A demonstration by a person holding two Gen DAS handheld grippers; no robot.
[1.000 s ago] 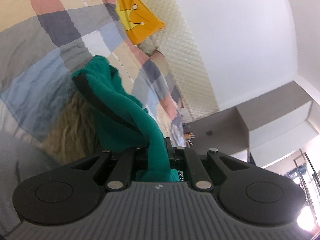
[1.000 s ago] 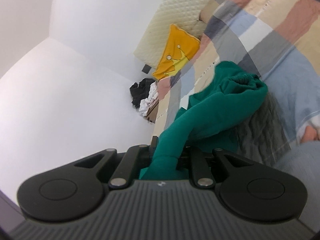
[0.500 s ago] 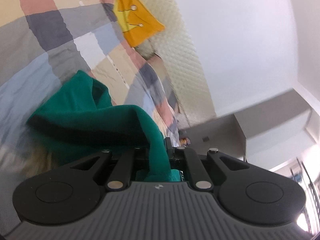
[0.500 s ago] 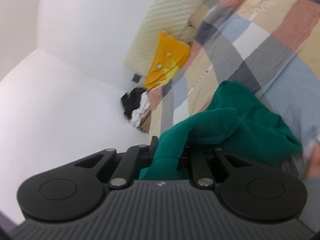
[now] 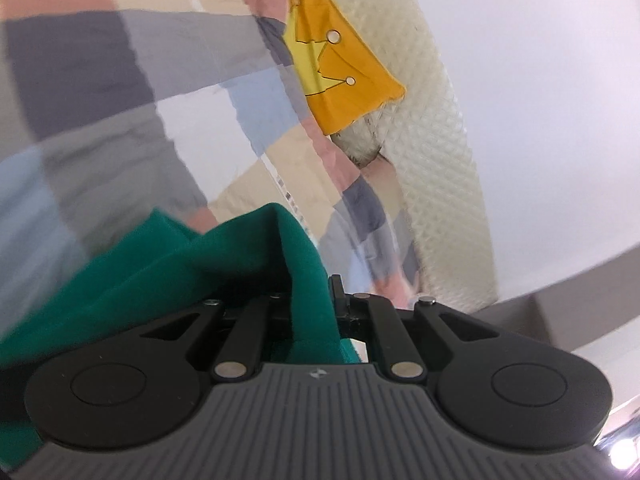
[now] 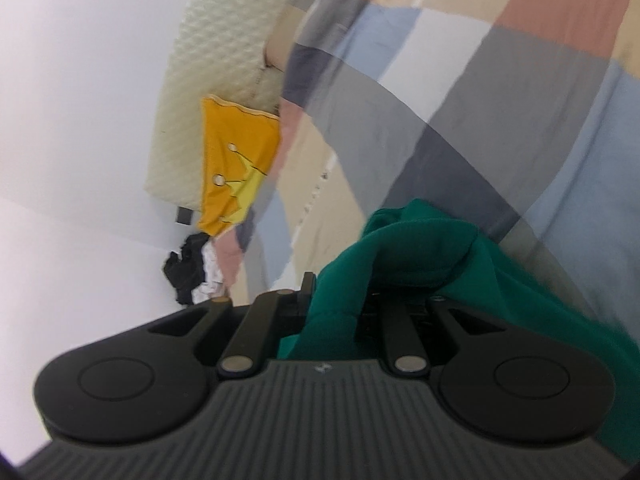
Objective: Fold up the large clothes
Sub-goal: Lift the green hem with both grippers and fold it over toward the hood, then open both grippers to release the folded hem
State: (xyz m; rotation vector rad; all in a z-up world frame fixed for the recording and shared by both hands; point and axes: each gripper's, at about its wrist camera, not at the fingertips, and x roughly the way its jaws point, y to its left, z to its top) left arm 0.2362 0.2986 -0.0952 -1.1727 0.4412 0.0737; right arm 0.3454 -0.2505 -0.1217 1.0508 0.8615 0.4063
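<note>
A dark green garment [image 5: 168,264] hangs from both grippers above a bed with a patchwork cover [image 5: 120,92]. My left gripper [image 5: 316,300] is shut on a bunched edge of the green garment, which drapes off to the left. My right gripper [image 6: 336,300] is shut on another part of the same garment [image 6: 448,256], which drapes off to the right. The fingertips are hidden by the cloth in both views.
A yellow cushion with a crown print [image 5: 340,72] leans on the cream quilted headboard [image 5: 440,128]; it also shows in the right wrist view [image 6: 236,172]. A pile of black and white clothes [image 6: 196,272] lies at the bed's far side. White walls surround the bed.
Both grippers have moved forward over the bed towards the headboard with the garment held. The green cloth now hangs lower and closer to the cameras, and the views are motion-blurred.
</note>
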